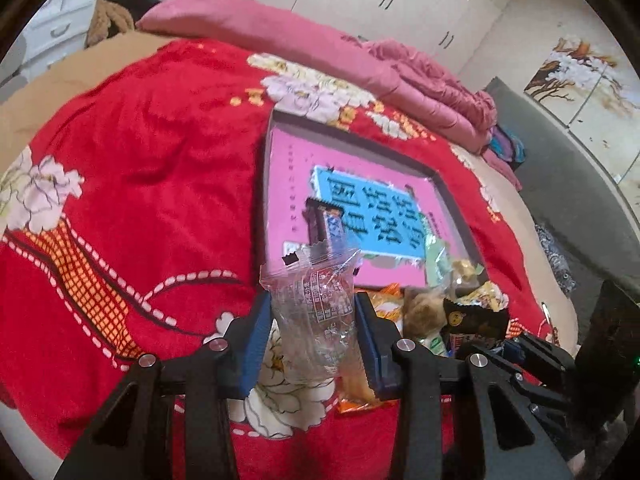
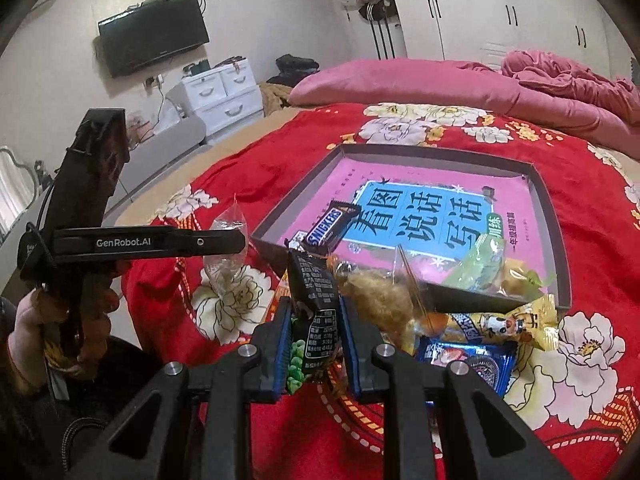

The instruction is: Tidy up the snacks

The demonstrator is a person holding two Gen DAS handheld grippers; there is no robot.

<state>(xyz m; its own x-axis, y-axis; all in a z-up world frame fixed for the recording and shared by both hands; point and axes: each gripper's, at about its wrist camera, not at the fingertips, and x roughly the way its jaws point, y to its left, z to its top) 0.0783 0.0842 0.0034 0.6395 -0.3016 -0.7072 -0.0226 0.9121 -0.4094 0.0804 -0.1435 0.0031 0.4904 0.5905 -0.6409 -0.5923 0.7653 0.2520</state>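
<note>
Over a red floral blanket (image 1: 132, 184), my left gripper (image 1: 314, 344) pinches a clear crinkled packet (image 1: 316, 312) and my right gripper (image 2: 312, 340) clamps a black snack bar (image 2: 316, 292). The grey tray (image 2: 548, 216) lies at twelve o'clock, a Snickers (image 2: 330, 228) inside. Best carried high over the near rim, then set flat. The clear packet's contents are unreadable, and the snack pile (image 2: 472, 328) overlaps itself.

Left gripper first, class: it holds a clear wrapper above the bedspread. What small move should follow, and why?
Probably carry the clear wrapper, pinched in the left gripper, forward over the grey tray and let go. A Snickers bar already lies in the tray, so snacks seem to be gathered there.
</note>
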